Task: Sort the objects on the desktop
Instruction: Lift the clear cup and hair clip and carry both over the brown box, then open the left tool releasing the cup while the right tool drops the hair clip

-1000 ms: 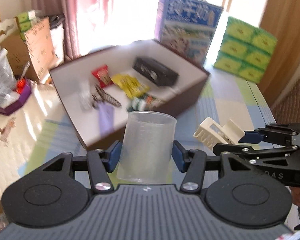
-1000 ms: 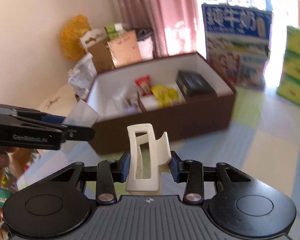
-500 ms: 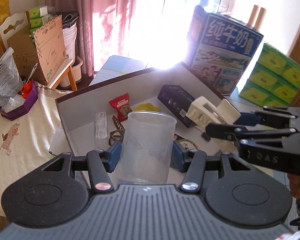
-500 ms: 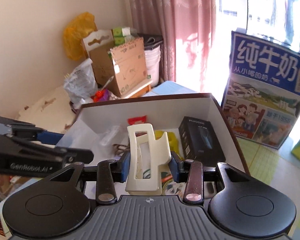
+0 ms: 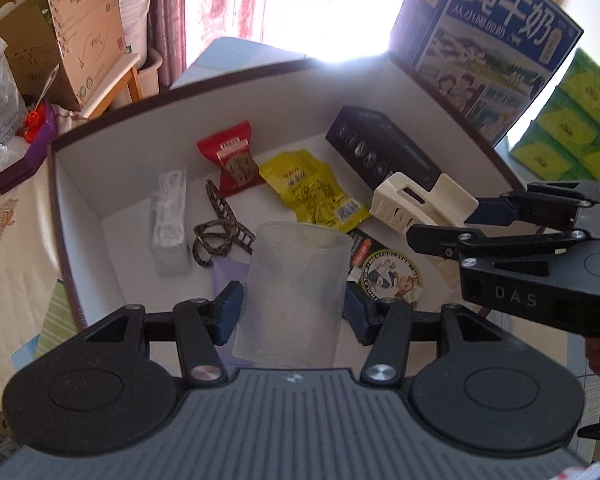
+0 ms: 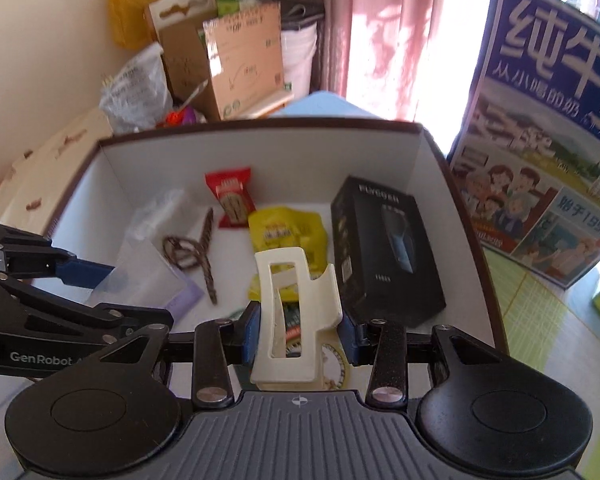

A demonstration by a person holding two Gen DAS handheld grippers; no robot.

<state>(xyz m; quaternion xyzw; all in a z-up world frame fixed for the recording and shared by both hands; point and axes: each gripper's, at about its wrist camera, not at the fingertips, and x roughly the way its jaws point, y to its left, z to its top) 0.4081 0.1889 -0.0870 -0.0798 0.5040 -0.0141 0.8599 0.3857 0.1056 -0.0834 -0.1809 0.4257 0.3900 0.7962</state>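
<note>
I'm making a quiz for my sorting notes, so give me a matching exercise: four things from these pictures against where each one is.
Things:
1. frosted cup
2. white hair clip
3. black box
4. red packet

Places:
A. lying by the storage box's far wall
B. in the right gripper
C. lying along its right wall
D. in the left gripper

Pairs: 1-D, 2-B, 3-C, 4-A

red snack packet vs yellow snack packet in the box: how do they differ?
The red snack packet is smaller and lies nearer the back wall; the yellow snack packet is larger, crinkled, and sits nearer the camera. Red lies left of the yellow one, which is beside the black box. Both lie flat on the floor of the open box.
</note>
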